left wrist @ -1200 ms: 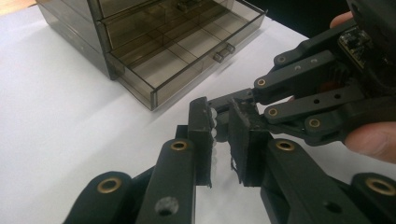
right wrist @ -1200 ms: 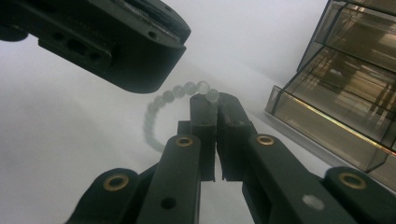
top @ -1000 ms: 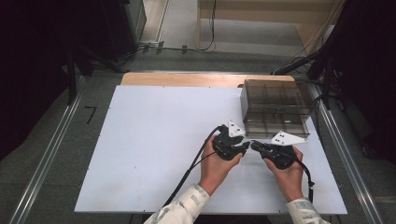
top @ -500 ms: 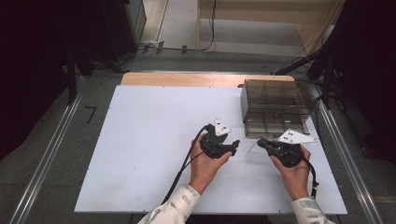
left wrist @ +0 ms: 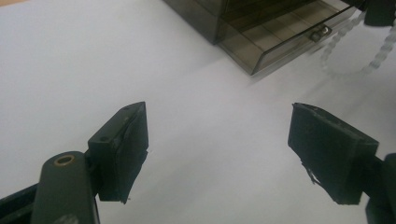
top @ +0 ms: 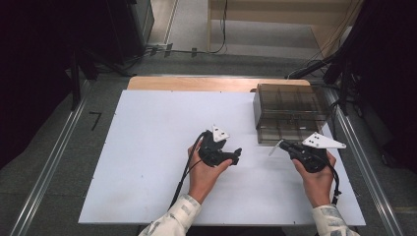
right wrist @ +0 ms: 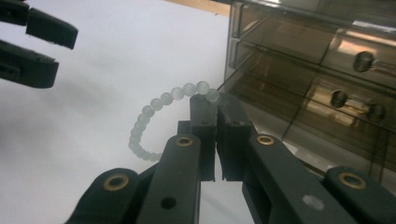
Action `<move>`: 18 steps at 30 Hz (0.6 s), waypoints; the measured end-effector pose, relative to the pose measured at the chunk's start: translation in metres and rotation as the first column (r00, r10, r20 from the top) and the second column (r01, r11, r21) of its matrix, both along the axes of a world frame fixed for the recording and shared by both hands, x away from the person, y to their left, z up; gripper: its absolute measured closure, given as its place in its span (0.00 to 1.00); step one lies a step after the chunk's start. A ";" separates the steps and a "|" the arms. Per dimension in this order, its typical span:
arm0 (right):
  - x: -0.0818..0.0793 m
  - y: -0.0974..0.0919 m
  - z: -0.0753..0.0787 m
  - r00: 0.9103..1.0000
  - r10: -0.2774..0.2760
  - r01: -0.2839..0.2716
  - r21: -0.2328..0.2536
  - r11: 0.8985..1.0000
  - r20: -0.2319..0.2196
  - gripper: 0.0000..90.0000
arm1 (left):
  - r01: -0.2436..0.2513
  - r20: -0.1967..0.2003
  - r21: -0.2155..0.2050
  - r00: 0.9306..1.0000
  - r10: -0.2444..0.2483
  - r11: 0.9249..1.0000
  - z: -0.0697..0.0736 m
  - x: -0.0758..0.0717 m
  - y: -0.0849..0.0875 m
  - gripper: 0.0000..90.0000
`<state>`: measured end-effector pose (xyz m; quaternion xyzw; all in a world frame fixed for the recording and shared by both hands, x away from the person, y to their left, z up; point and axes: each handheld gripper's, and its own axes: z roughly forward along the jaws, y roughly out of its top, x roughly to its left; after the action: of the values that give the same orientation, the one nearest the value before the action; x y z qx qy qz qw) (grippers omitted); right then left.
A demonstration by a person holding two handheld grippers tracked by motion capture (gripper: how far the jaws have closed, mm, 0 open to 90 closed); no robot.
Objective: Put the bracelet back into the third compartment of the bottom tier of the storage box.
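While the left gripper (top: 235, 156) hangs spread and empty over the white table (top: 147, 147), the right gripper (right wrist: 217, 105) pinches a pale translucent bead bracelet (right wrist: 154, 105) beside the smoky clear plastic drawer box (top: 290, 110).

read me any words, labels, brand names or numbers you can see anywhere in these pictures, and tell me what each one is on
There is no readable text in any view.
The smoky drawer box carries no label or number.
The left gripper and the right gripper, shut on the bead bracelet, show no brand marks.
The white table is blank; the black mark on the floor to its left is an angle, not a letter.
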<state>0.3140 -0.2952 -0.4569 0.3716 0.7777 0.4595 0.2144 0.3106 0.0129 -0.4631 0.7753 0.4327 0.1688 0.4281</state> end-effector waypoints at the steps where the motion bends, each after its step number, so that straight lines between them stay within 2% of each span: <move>1: 0.001 -0.001 0.001 1.000 -0.005 0.005 0.007 1.000 0.006 0.93 | 0.001 0.000 -0.002 1.000 -0.001 1.000 0.000 0.000 0.002 0.22; 10: 0.009 -0.015 0.007 0.997 -0.063 0.063 0.001 0.998 0.037 0.93 | -0.042 -0.007 -0.019 0.999 0.042 0.999 -0.008 -0.001 0.029 0.22; 14: 0.014 -0.025 0.010 0.991 -0.124 0.123 0.018 0.992 0.053 0.93 | -0.065 -0.005 -0.026 0.998 0.065 0.998 -0.010 -0.002 0.039 0.22; 18: 0.017 -0.031 0.010 0.986 -0.157 0.155 0.036 0.987 0.050 0.93 | -0.085 -0.005 -0.040 0.996 0.085 0.996 -0.011 -0.002 0.051 0.22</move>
<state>0.3306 -0.3261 -0.4471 0.4226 0.7327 0.4634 0.2641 0.3082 0.0641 -0.4739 0.7477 0.4693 0.1765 0.4354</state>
